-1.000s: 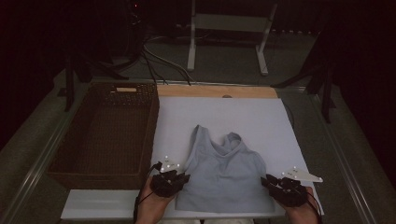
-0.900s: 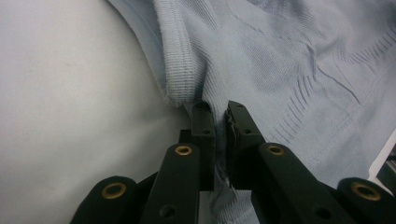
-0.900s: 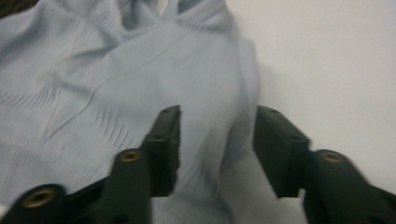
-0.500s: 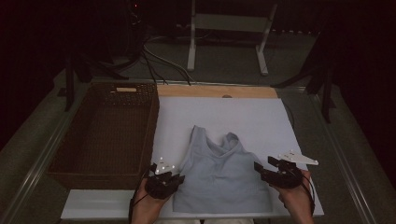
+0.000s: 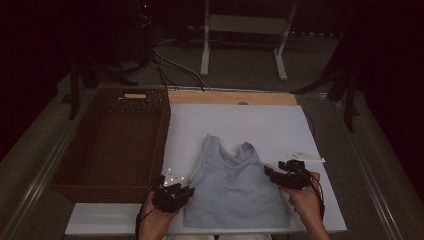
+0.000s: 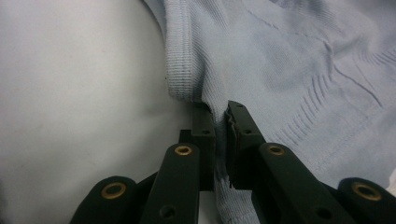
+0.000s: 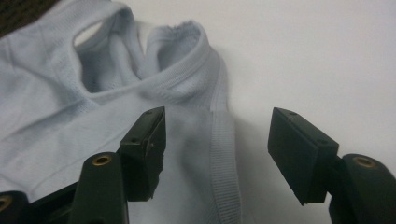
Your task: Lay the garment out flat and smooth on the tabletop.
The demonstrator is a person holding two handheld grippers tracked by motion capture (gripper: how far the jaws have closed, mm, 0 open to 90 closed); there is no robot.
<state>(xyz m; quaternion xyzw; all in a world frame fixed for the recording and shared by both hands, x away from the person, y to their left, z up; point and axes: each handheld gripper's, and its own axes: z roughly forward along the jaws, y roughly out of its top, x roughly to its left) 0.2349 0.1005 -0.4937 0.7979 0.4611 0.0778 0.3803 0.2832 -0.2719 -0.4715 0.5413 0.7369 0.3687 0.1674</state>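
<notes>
The left tool (image 6: 220, 140) is clamped on the ribbed side edge of the pale blue tank top (image 5: 232, 187), low at the garment's left side, its hand (image 5: 157, 220) coming in from the near edge of the bench (image 5: 260, 120). The right tool (image 7: 217, 154) stands wide apart, straddling the top's right armhole hem, wrist angled inward. The top lies flat on the white bench beside a wicker basket (image 5: 112, 145).

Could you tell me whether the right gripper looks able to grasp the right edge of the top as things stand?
Probably yes: the right gripper is open, its jaws either side of the top's ribbed edge, with nothing between them.
</notes>
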